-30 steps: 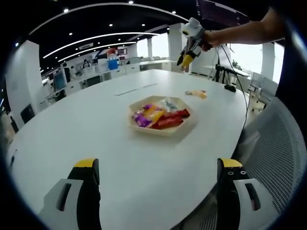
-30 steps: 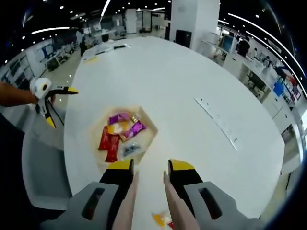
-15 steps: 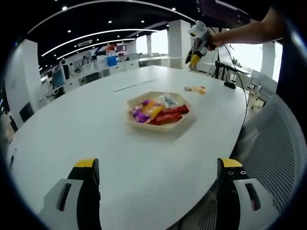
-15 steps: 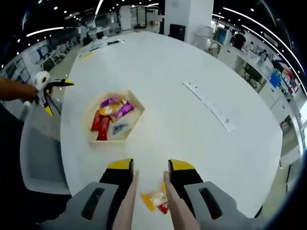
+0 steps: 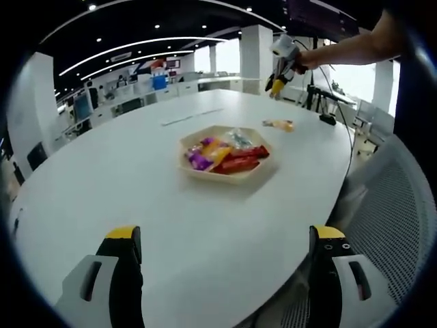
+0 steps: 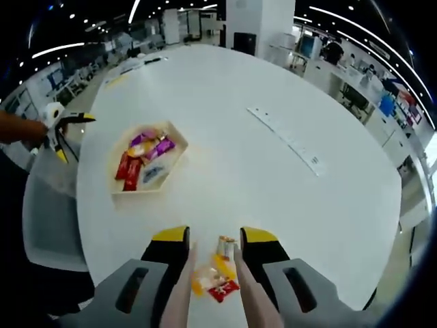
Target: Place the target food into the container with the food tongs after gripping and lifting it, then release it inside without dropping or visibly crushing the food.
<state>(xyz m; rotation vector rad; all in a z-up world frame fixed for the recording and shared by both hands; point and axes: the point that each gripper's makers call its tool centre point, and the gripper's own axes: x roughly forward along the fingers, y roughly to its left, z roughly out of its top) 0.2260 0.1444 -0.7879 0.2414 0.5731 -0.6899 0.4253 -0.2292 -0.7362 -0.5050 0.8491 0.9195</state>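
- snack packets [image 6: 214,277], yellow and red wrappers, lie loose on the white table [image 6: 225,157] close to its near edge, well apart from the tray [image 6: 144,160]; seen small past the tray in left gripper view [image 5: 280,125]
- tongs [image 6: 208,290] held in right gripper [image 6: 210,240], arms straddling the packets, jaws narrow, clamped on the tongs; no grip on food yet, looks like
- tray, hexagonal, already holds several wrapped snacks, sits nearer the table's opposite edge
- left gripper [image 5: 225,239] wide apart, holding nothing, low over table
- risk: slick wrappers, tongs could slip or pinch two packets; long carry to tray, a weak grip drops it, a hard one crushes it
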